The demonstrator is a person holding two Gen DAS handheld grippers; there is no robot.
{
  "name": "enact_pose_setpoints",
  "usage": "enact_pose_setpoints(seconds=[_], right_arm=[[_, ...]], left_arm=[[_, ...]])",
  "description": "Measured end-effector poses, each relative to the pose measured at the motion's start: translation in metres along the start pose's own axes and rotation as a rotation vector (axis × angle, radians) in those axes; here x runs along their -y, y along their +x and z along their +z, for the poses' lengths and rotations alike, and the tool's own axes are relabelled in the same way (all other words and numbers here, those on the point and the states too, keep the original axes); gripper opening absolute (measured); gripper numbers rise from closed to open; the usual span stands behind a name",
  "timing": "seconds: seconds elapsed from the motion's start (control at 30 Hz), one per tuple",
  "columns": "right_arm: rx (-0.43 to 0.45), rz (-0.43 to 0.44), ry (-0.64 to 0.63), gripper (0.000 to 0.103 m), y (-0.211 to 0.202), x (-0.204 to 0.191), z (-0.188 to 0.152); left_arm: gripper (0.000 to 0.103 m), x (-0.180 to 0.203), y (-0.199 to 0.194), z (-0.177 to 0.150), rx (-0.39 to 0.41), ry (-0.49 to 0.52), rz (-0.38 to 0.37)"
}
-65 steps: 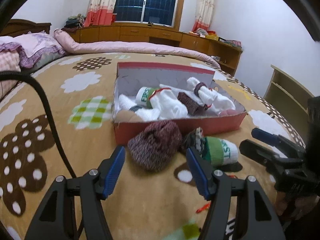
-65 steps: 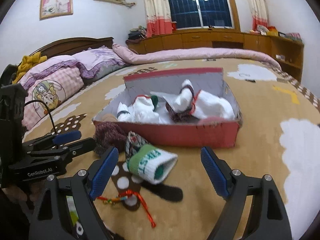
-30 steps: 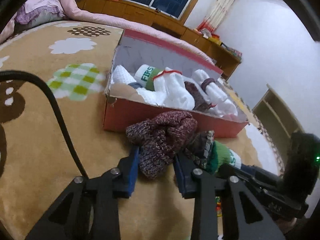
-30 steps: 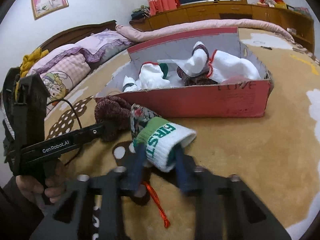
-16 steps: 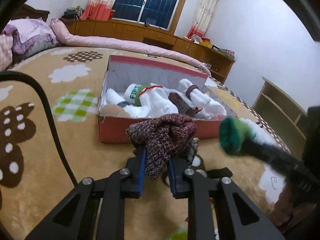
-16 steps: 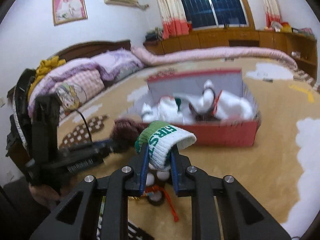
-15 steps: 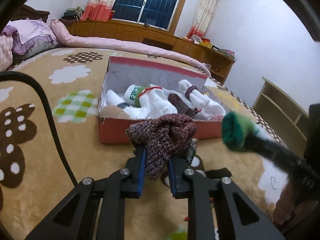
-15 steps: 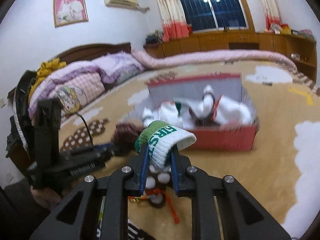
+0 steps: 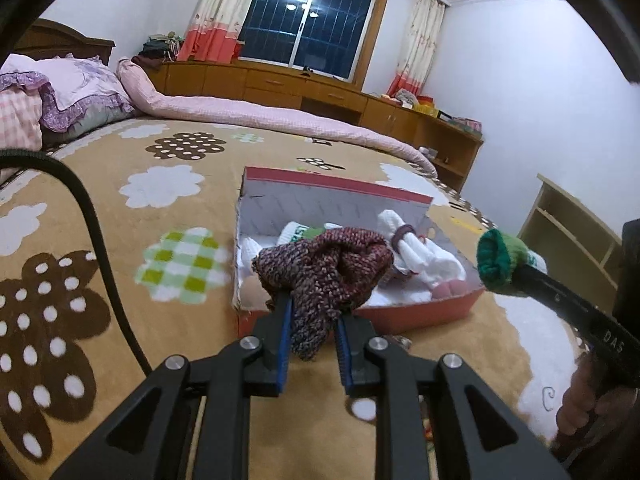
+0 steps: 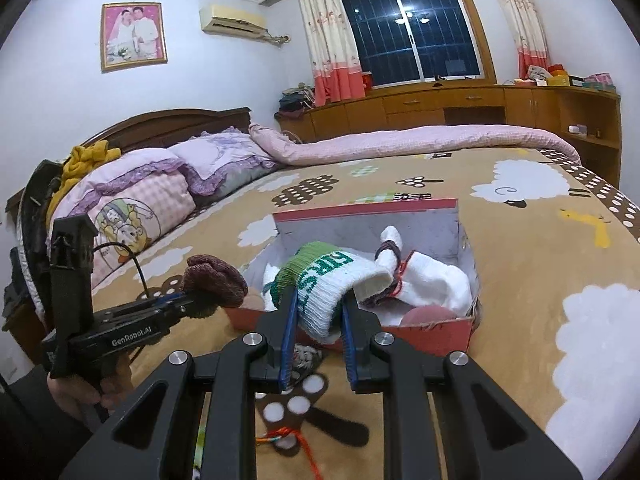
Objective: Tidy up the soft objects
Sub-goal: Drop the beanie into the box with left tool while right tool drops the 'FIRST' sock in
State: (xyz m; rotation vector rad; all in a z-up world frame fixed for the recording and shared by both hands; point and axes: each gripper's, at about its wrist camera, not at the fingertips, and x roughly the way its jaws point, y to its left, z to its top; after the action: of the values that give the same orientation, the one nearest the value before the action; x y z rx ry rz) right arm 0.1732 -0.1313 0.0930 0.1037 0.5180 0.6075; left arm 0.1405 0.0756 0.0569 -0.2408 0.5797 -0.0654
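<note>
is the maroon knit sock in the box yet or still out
Out. The maroon sock hangs clamped in the left gripper, lifted in front of the box, which already holds white socks.

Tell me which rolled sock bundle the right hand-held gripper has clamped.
The white bundle with the green cuff, lifted in the right hand-held gripper. The maroon knit bundle is in the left hand-held gripper.

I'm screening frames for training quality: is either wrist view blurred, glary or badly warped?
Left wrist view: sharp on the maroon knit sock in the left gripper; strong fisheye bending, dark vignette corners. Right wrist view: the green-and-white sock in the right gripper is crisp; ceiling lamps reflect in the window, no glare on the socks.
</note>
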Motion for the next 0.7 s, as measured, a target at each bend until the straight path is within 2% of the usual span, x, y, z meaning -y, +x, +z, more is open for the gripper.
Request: enact_pose_setpoints(seconds=[0.17, 0.47, 0.7], right_arm=[[-0.041, -0.034, -0.012, 0.021, 0.023, 0.011, -0.001], [-0.111, -0.072, -0.001, 0.021, 0.059, 0.032, 0.000], [-0.144, -0.075, -0.028, 0.022, 0.078, 0.028, 0.001]], left_arm=[[0.019, -0.005, 0.024, 0.009, -0.024, 0.029, 0.047], [0.020, -0.011, 0.065, 0.022, -0.094, 0.056, 0.061], [0.020, -0.005, 0.084, 0.024, -0.100, 0.119, 0.092]])
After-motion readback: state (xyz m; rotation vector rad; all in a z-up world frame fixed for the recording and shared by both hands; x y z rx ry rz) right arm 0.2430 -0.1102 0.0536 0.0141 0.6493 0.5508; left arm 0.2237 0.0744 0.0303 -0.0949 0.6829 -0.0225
